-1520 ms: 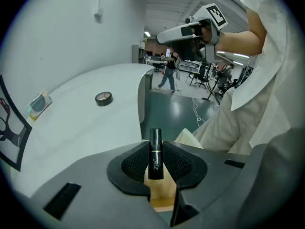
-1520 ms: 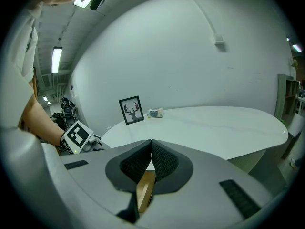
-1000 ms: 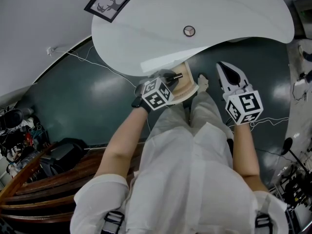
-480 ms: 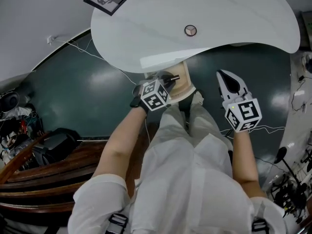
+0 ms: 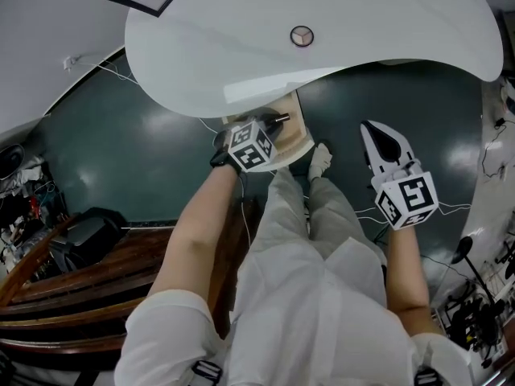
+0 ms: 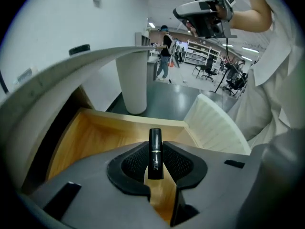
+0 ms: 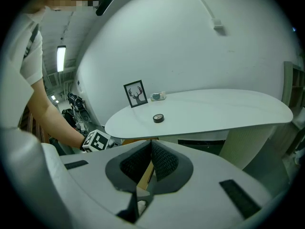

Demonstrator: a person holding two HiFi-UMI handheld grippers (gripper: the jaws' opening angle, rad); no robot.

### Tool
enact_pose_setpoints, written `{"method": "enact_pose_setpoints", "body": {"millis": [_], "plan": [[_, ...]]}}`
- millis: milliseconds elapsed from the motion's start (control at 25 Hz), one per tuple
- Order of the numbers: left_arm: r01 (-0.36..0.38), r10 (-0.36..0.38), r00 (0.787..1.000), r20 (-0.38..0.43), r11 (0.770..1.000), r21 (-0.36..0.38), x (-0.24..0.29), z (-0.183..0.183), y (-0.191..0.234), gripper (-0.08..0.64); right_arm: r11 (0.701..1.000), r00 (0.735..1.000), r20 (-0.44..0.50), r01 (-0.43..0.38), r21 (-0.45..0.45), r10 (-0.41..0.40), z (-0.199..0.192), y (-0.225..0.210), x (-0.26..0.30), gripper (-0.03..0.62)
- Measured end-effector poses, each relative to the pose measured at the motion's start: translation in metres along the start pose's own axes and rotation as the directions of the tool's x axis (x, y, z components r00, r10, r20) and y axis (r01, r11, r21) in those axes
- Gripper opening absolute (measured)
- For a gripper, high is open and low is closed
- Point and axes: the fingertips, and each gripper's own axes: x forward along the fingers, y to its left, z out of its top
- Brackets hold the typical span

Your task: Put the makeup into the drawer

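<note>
A black lipstick tube [image 6: 155,154] stands upright between the pads of my left gripper [image 6: 155,144], which is shut on it. In the head view, that gripper [image 5: 273,127] hangs over the open wooden drawer [image 5: 296,135] under the white table [image 5: 241,47]. The drawer's bare wooden floor [image 6: 95,135] lies just beyond the jaws. My right gripper [image 5: 385,145] hovers to the right of the drawer, over the dark floor, shut with nothing in it. In its own view the pads [image 7: 162,159] meet at the tips. A small round compact [image 5: 302,36] lies on the tabletop.
A framed deer picture [image 7: 135,94] and a small item [image 7: 158,96] stand at the table's back edge. The white table pedestal [image 6: 133,80] rises behind the drawer. The person's white-trousered legs [image 5: 314,240] fill the middle. Dark wooden furniture [image 5: 64,288] and cables sit at the left.
Both grippers have sunk. The left one has carried the lipstick lower, closer over the open drawer. The right one stays shut beside it.
</note>
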Motion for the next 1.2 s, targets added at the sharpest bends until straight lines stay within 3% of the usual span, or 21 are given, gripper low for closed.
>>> {"method": "enact_pose_setpoints", "body": {"millis": [360,720,960,1200], "plan": [[-0.005,0.005,0.999,-0.033,1.000,-0.015,0.047,-0.032,0.026,0.095,1.000,0.999,-0.034,0.001,0.018,-0.001,-0.029,-0.004,0.009,0.009],[0.018,-0.014,0.998,-0.056,0.998,0.059,0.080,-0.040,0.032,0.097,1.000,0.998,-0.058,0.000,0.030,0.002,-0.046,-0.011,0.017,0.009],[0.047,-0.041,0.995,-0.088,0.997,0.065,0.093,-0.047,0.023,0.097,0.999,0.998,-0.065,0.005,0.035,-0.003,-0.050,-0.014,0.019,0.009],[0.064,-0.062,0.994,-0.095,0.998,0.014,0.090,-0.046,0.018,0.150,0.999,0.998,-0.063,0.005,0.035,-0.003,-0.053,-0.011,0.012,0.009]]}}
